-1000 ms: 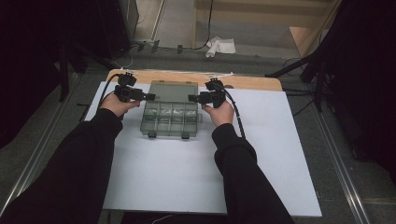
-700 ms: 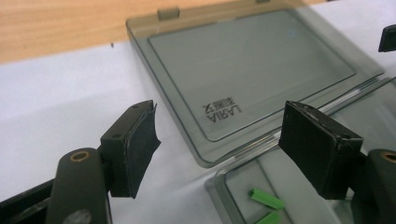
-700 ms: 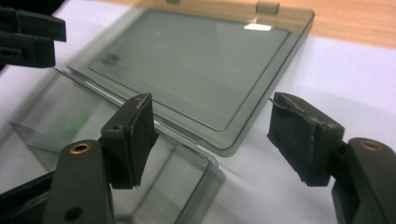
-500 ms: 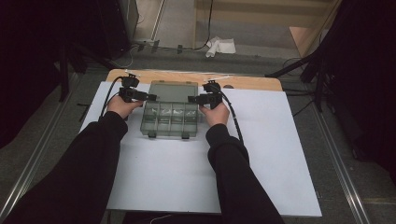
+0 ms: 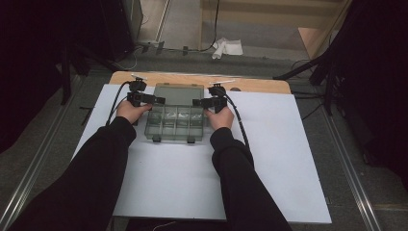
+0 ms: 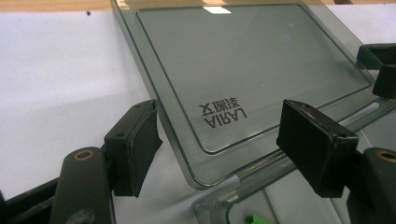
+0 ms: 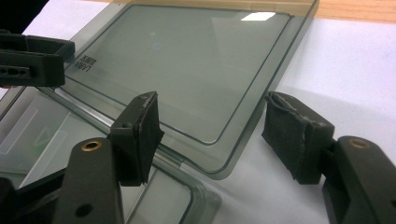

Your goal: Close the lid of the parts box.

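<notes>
A clear plastic compartment box (image 5: 175,123) lies on the white board (image 5: 269,159), its lid (image 5: 179,91) folded open flat behind it. My left gripper (image 5: 156,100) is at the lid's left hinge corner and my right gripper (image 5: 198,102) is at the right one, both pointing inward. In the left gripper view the open left gripper (image 6: 219,135) straddles the corner of the lid (image 6: 243,60) without pressing on it. In the right gripper view the right gripper (image 7: 215,130) stands likewise around the lid (image 7: 187,60). Both pairs of jaws have just been closing a little.
A small green piece (image 6: 254,219) lies in a compartment of the box. A strip of wooden tabletop (image 5: 260,85) shows behind the board. A white cloth (image 5: 230,47) and cables lie on the floor beyond. Metal rails (image 5: 346,163) run along both sides.
Both hands have sunk slightly toward the box and drawn in at the lid's hinge corners. The box and its lid have not moved.
</notes>
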`<action>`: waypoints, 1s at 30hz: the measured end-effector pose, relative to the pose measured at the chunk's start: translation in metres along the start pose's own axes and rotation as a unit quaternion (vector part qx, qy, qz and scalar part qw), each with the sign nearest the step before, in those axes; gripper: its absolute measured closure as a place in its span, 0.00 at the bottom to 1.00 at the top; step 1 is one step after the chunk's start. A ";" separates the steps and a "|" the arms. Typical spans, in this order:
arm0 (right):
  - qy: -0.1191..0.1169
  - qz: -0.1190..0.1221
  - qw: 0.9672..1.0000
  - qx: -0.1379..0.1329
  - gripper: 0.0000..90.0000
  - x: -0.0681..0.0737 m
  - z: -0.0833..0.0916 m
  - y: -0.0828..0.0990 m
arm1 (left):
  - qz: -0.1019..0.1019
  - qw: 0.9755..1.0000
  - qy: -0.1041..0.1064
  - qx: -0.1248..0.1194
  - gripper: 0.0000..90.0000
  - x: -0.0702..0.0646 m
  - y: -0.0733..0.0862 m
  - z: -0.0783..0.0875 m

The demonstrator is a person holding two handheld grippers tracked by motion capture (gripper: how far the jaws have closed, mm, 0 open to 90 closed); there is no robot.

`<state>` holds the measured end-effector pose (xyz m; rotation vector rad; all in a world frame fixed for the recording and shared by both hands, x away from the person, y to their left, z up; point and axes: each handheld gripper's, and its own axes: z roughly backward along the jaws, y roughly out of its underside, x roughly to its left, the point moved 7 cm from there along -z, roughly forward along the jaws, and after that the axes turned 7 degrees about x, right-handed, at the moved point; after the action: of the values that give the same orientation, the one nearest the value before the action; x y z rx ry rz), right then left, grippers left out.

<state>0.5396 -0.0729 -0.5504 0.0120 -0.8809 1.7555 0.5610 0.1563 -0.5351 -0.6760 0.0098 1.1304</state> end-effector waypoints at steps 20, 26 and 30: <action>-0.011 -0.018 1.000 -0.004 0.45 -0.002 -0.008 0.001 | -0.001 1.000 -0.004 -0.011 0.33 0.001 0.001 -0.009; -0.016 -0.018 1.000 -0.005 0.47 -0.003 -0.008 0.002 | -0.004 1.000 -0.004 -0.016 0.33 0.001 0.001 -0.009; -0.019 -0.017 1.000 -0.009 0.46 -0.003 -0.008 0.002 | -0.009 1.000 -0.002 -0.023 0.33 0.001 0.002 -0.009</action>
<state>0.5431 -0.0712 -0.5588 0.0491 -0.9201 1.7202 0.5628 0.1534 -0.5432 -0.7140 -0.0265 1.1180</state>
